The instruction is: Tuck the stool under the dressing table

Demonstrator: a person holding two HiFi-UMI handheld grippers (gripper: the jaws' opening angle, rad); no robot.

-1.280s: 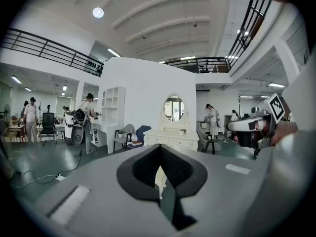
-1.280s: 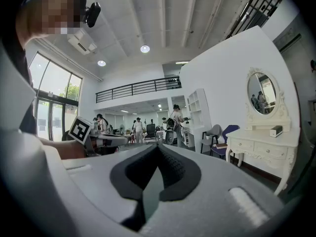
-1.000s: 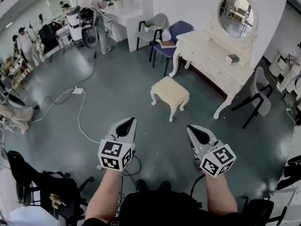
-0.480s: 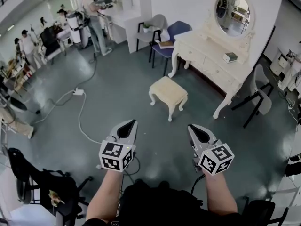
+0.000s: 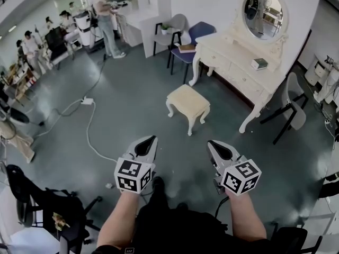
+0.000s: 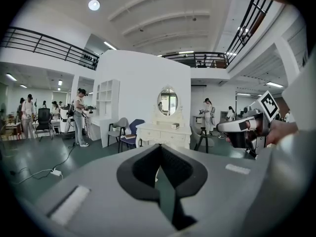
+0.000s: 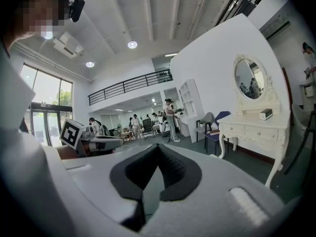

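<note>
The cream stool [image 5: 188, 101] stands on the green floor, out in front of the white dressing table [image 5: 237, 70] with its oval mirror [image 5: 263, 14]. My left gripper [image 5: 150, 141] and right gripper [image 5: 212, 144] are held side by side well short of the stool, both shut and empty, pointing toward it. In the left gripper view the dressing table [image 6: 161, 133] shows straight ahead above my shut left gripper [image 6: 160, 149]. In the right gripper view the table [image 7: 255, 129] is to the right of my shut right gripper [image 7: 158, 147]. Neither gripper view shows the stool clearly.
A grey chair [image 5: 171, 30] and a blue chair [image 5: 196, 37] stand left of the dressing table; another grey chair [image 5: 293, 107] stands at its right end. A white cable [image 5: 90, 126] crosses the floor at left. Several people [image 5: 105, 15] stand at the far back left. A black chair [image 5: 47, 208] is near left.
The view has closed in slightly on the stool and table. Both grippers sit a little lower in the head view, still shut. A person at the back left has shifted position.
</note>
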